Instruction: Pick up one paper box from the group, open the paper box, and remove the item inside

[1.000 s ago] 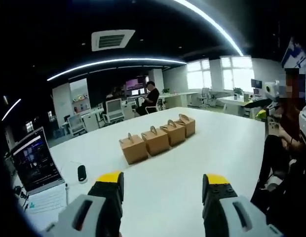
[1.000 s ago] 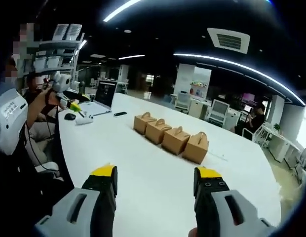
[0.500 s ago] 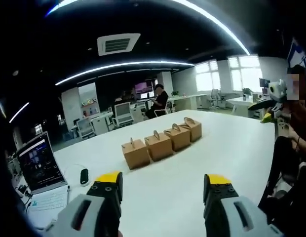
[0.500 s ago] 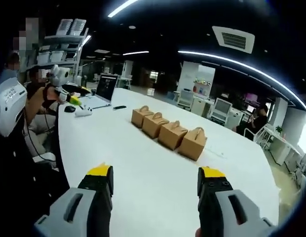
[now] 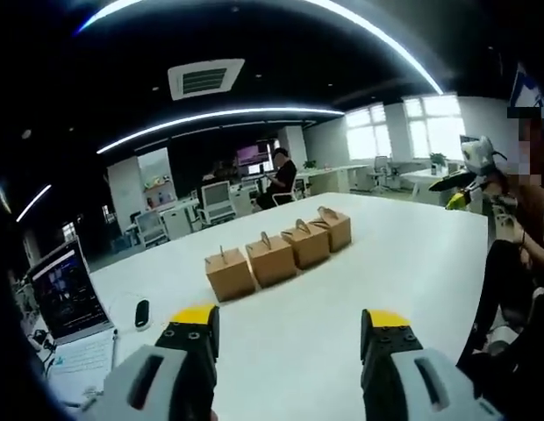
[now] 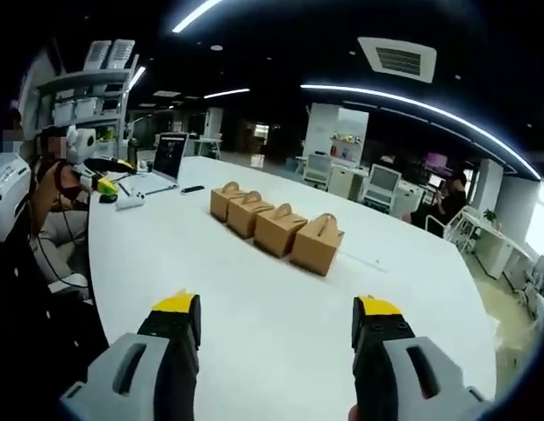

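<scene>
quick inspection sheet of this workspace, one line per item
surface: white table, large, mostly bare
job's things: four paper boxes in a touching row, all shut, handles up, untouched
clutter: open laptop, black mouse, phone
grippers: left gripper and right gripper above the table, jaws apart, holding nothing
cables: nothing seen clearly
surroundings: open office, ceiling light strips, desks and chairs, seated person behind, another person's gripper at the table edge

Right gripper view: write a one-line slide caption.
Open right gripper faces four brown paper boxes on a white table.
</scene>
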{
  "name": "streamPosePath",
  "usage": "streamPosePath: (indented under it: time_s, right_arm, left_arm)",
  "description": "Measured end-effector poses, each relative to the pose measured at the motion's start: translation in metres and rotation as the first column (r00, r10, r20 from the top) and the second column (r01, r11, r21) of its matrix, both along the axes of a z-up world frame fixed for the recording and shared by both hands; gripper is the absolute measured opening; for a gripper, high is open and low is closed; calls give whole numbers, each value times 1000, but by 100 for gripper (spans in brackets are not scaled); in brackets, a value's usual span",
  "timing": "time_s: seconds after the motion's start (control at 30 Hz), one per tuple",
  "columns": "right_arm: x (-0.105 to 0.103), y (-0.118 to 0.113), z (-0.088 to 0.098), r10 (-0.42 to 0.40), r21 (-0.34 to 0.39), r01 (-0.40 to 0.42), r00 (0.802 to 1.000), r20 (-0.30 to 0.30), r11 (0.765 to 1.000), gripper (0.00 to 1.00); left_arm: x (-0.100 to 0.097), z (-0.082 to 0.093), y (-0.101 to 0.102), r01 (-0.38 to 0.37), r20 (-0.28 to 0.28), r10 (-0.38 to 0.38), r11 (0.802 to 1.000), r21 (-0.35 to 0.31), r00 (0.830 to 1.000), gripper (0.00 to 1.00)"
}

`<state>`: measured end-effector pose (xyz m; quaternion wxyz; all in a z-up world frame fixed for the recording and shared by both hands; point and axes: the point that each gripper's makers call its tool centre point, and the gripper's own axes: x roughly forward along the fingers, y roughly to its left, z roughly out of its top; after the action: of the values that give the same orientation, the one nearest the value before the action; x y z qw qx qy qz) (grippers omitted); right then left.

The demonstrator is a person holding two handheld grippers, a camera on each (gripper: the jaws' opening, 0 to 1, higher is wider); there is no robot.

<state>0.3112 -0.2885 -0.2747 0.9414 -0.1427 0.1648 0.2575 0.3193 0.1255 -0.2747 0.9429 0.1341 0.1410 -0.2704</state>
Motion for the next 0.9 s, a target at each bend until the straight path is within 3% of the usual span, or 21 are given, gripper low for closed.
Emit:
streamPosePath:
  time_s: [0.27, 0.43, 0.6, 0.9]
  right_arm:
    - [3, 0, 2, -1, 0, 1, 1000, 17, 1000, 70]
    - [1, 2, -2, 2, -1, -2, 1000, 12, 1000, 69]
    - [-1, 1, -5, 1, -7, -1, 1000, 7, 1000, 69]
    - [-2, 5, -6, 16, -15, -16, 1000, 5, 1000, 68]
  left_arm:
    - [25, 12, 1, 16, -3, -16, 1000, -2, 1000, 60]
    - [56, 16, -6, 19, -24, -19, 1000, -5, 1000, 56]
    - [94, 11, -7, 5, -59, -4, 1000, 24, 998, 55]
    - [146, -4, -13, -17, -142, 19, 1000, 9, 990, 53]
